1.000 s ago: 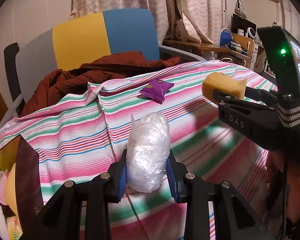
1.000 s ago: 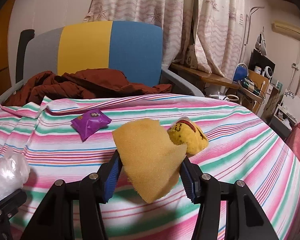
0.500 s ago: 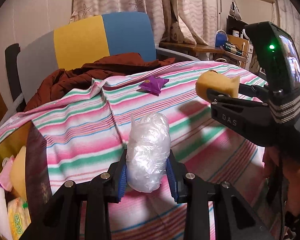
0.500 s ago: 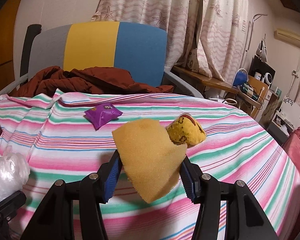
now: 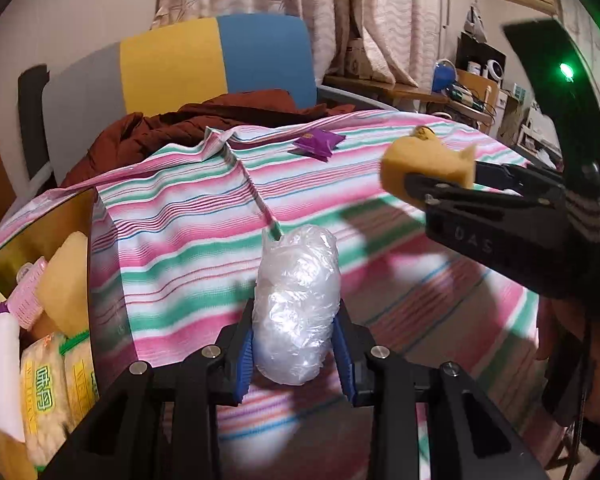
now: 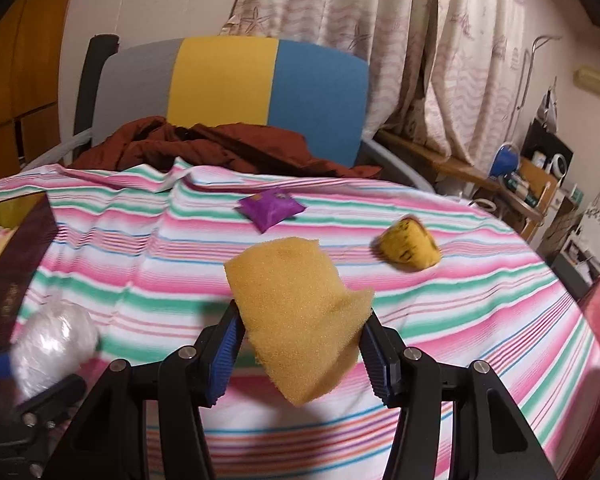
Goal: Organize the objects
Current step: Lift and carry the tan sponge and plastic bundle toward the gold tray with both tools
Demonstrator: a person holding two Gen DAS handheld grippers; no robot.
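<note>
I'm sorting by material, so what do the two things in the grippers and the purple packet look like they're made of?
Left bundle: thin clear plastic film, crinkled and glossy.
Right block: yellow foam sponge, matte and finely porous, bent by the grip.
Purple packet: probably plastic or foil wrapper, shiny, printed.

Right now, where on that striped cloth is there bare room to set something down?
The striped cloth lies bare between the purple packet, the yellow pouch and the near edge. The box at the left is crowded with packets.

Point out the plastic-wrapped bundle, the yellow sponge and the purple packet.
plastic-wrapped bundle (image 5: 296, 312), left wrist view, middle of the wrap.
yellow sponge (image 6: 296, 316), right wrist view, front face.
purple packet (image 6: 270, 209), right wrist view, centre.
</note>
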